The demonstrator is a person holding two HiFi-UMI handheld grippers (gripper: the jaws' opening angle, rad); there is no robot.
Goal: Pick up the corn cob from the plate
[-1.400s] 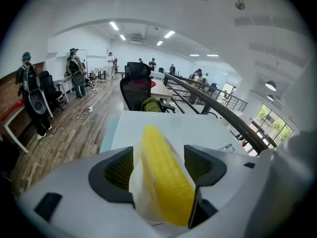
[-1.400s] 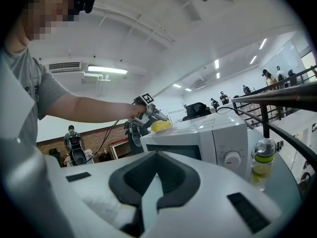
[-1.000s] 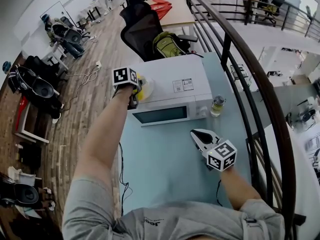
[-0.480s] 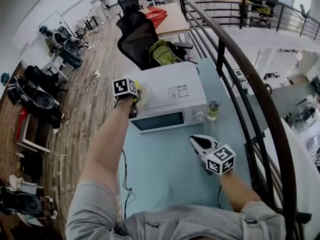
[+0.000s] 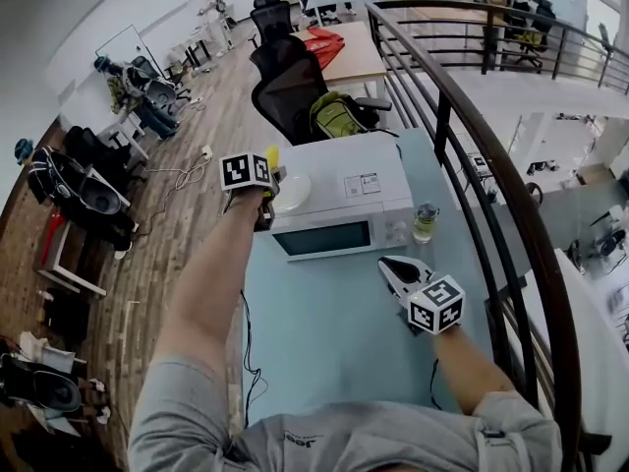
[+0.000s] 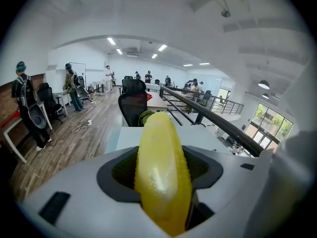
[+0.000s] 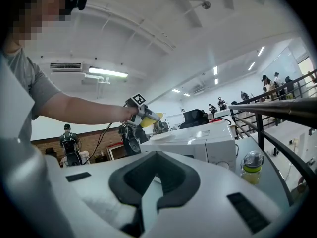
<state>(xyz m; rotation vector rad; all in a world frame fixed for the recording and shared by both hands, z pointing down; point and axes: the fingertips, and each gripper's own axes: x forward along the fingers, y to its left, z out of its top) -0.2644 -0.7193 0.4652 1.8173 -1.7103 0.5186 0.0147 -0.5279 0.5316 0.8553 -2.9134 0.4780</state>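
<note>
My left gripper [image 5: 267, 172] is shut on the yellow corn cob [image 5: 272, 155], which it holds in the air just above the white plate [image 5: 296, 193] on top of the microwave [image 5: 344, 180]. In the left gripper view the corn cob [image 6: 159, 167] stands lengthwise between the dark pads and fills the middle. The right gripper view shows the corn cob [image 7: 151, 118] lifted clear of the plate [image 7: 168, 136]. My right gripper [image 5: 393, 266] hovers over the pale blue table [image 5: 324, 332] in front of the microwave, shut, with nothing in it.
A small bottle with a green lid [image 5: 427, 220] stands on the table right of the microwave. A black railing [image 5: 491, 165] runs along the table's right side. A black office chair with a green bag [image 5: 314, 101] sits behind the table. Wooden floor lies to the left.
The left gripper, which was down at the plate, has closed on the corn cob and lifted it up off the plate. The right gripper has hardly moved.
</note>
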